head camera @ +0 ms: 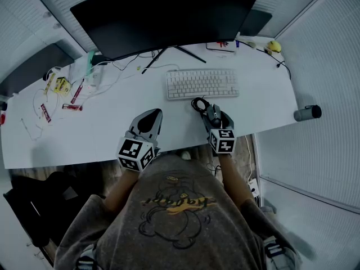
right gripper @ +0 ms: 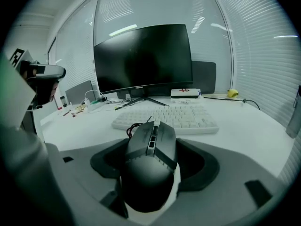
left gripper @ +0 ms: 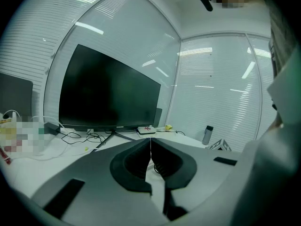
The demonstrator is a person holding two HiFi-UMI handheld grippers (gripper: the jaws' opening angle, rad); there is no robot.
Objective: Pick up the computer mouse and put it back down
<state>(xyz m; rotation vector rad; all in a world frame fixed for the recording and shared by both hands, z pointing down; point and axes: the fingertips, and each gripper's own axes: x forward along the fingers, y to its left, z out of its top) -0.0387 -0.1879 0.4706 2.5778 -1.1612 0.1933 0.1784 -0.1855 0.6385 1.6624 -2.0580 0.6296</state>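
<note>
A dark grey wired computer mouse [head camera: 214, 116] [right gripper: 150, 159] sits between the jaws of my right gripper [head camera: 214, 113] [right gripper: 151, 145], which is shut on its sides. It hangs low over the white desk [head camera: 101, 125] near the front edge, just in front of the keyboard; whether it touches the desk I cannot tell. Its black cable [head camera: 198, 103] lies coiled ahead of it. My left gripper [head camera: 147, 118] [left gripper: 150, 147] is to the left over the desk, its jaws meeting with nothing between them.
A white keyboard [head camera: 201, 84] [right gripper: 174, 117] lies ahead of the mouse, with a large black monitor [head camera: 169, 13] on its stand behind it. Cables and small packets [head camera: 62, 89] clutter the desk's left part. A grey bottle [head camera: 307, 113] stands at the right edge.
</note>
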